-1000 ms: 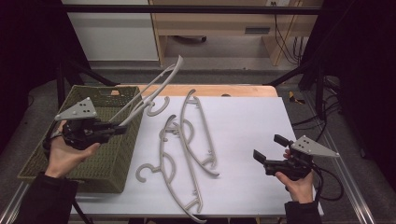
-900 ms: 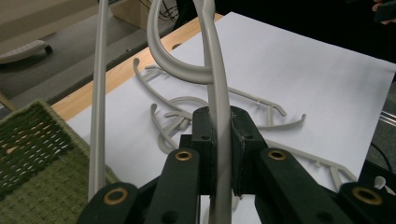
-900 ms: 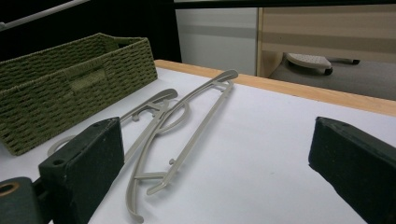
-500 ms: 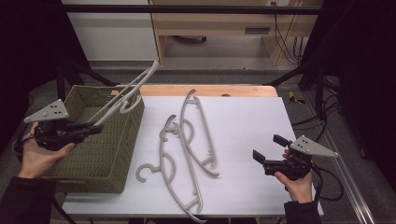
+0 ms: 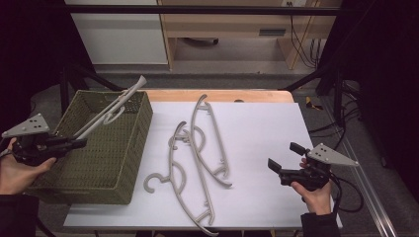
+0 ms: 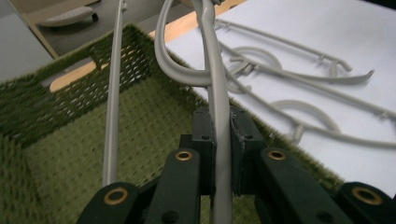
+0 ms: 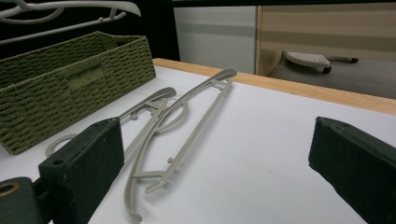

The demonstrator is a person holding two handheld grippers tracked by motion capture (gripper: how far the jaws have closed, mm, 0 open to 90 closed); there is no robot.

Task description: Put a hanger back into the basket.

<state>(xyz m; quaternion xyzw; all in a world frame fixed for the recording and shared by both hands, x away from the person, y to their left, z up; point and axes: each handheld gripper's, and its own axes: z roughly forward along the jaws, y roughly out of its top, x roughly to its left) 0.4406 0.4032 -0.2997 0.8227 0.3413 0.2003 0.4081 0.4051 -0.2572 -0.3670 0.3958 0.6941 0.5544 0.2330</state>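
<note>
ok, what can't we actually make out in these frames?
- Held hanger: the part behind the left gripper is hidden by its jaws in the left gripper view.
- Basket floor: near part hidden by its own wall, high view.
- Nearest table hanger: tip cut by the bottom edge, high view.

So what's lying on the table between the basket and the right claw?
Two grey hangers, overlapping on the white table, clearest in the high view. The right claw hangs open beyond them.

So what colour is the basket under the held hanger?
Olive green woven basket, clearest in the left gripper view.
</note>
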